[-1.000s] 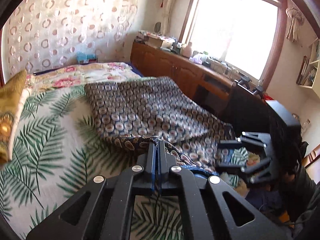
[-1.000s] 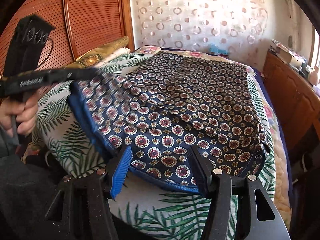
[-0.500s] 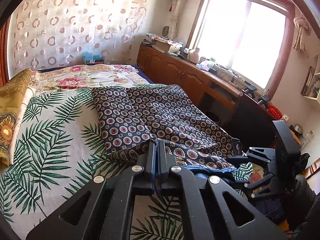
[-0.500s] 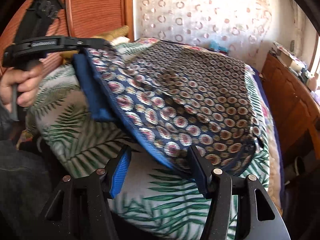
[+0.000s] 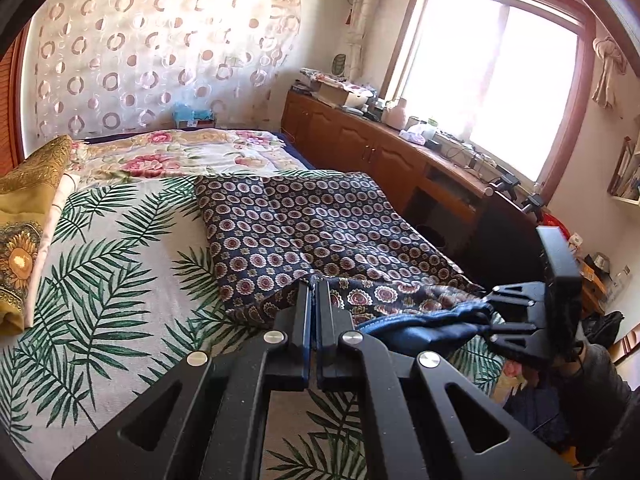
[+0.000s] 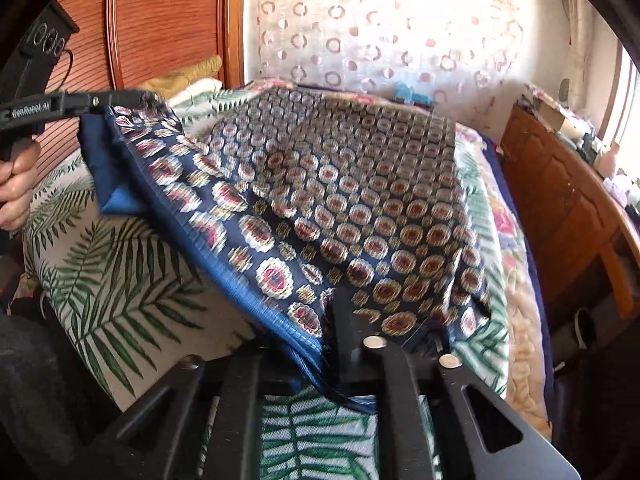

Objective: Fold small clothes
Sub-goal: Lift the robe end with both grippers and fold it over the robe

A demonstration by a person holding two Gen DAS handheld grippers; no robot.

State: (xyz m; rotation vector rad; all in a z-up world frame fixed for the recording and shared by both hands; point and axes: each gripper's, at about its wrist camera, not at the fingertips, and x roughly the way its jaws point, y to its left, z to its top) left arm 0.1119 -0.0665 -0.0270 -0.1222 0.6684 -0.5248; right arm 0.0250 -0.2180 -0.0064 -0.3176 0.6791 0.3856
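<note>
While its far edge lies on the bed (image 5: 100,280), patterned garment's (image 5: 304,224) near hem between both closed hand-held grippers (image 5: 313,280) (image 6: 330,300).

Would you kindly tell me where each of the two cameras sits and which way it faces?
Left wrist: rides the left hand-held gripper, facing across the bed toward the window; right hand-held gripper shows.
Right wrist: rides the right hand-held gripper, whose jaws are closing on the hem, facing the headboard; left hand shows.
Shared: patterned garment, each other's gripper.
</note>
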